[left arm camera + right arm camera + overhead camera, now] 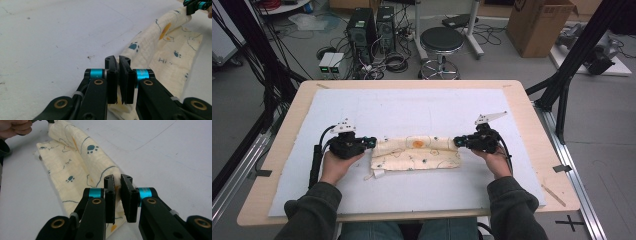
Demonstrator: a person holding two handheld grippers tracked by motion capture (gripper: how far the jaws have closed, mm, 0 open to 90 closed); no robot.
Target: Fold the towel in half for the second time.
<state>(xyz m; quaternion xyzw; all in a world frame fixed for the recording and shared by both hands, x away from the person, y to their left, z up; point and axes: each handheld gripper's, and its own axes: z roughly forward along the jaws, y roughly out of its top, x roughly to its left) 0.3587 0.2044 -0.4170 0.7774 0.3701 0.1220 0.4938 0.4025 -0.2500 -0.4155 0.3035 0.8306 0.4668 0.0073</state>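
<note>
A cream cloth (417,154) printed with paw prints and an orange patch lies folded into a long band on the white mat (422,107). Its far edge is lifted into a roll between the two grippers. My left gripper (373,142) is shut on the cloth's left end, and a thin layer of cloth (170,50) runs between the nearly touching jaws of that gripper (118,62). My right gripper (457,142) is shut on the right end, where the cloth (75,157) passes into the jaws of the gripper (118,181). A hand holds each gripper from the near side.
The mat covers most of a wooden table (292,115) with rounded corners. Beyond the far edge stand a black stool (441,41), computer towers (362,27) with cables, and a cardboard box (539,22). Black frame posts (569,75) rise at the right.
</note>
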